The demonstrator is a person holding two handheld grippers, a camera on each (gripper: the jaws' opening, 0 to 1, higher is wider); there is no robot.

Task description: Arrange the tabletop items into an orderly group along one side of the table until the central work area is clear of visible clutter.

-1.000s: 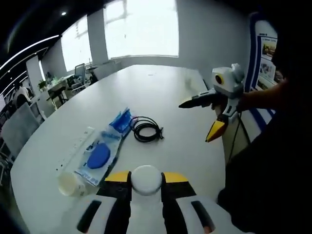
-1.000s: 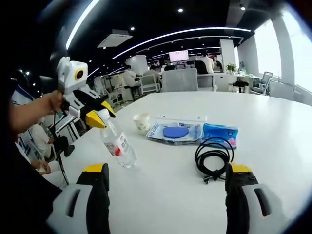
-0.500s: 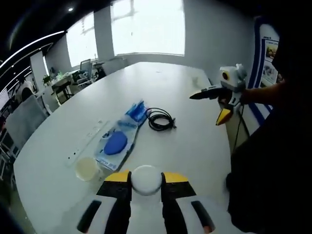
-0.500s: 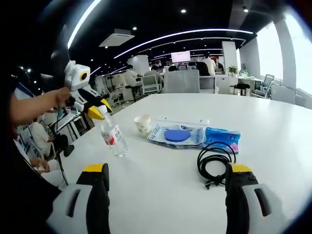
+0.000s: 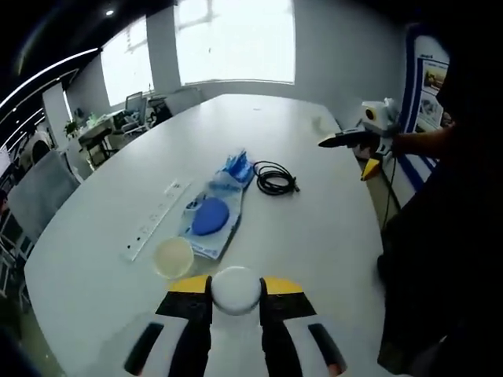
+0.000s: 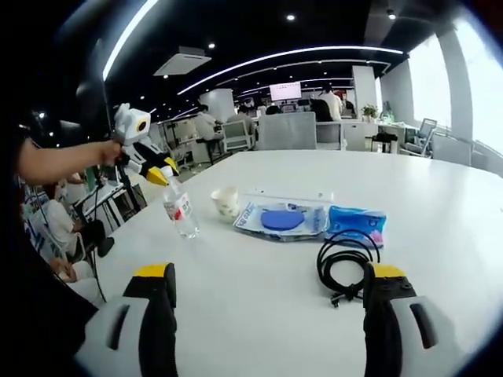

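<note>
My left gripper [image 5: 236, 281] is shut on the white cap of a clear water bottle [image 6: 181, 213], which hangs slightly tilted with its base at the tabletop, left of the paper cup [image 6: 225, 201]. From above, the cap [image 5: 236, 290] sits between the yellow jaw tips, just short of the cup [image 5: 174, 257]. Beyond the cup lie a blue pouch [image 5: 211, 217], a blue tissue pack [image 5: 238, 166], a coiled black cable [image 5: 275, 177] and a white power strip [image 5: 156, 221]. My right gripper [image 6: 267, 276] is open and empty, close to the cable [image 6: 344, 264]. It also appears at the table's right edge [image 5: 355, 144].
The white oval table [image 5: 259, 122] stretches away bare beyond the cable. Past the far end stand office chairs [image 6: 291, 129] and desks with people. A person's forearm [image 6: 59, 161] holds the left gripper [image 6: 153, 163]. A poster stand [image 5: 428, 86] is at the right.
The left gripper has carried the bottle away from the right gripper toward the cup end of the row. The right gripper stays open near the cable.
</note>
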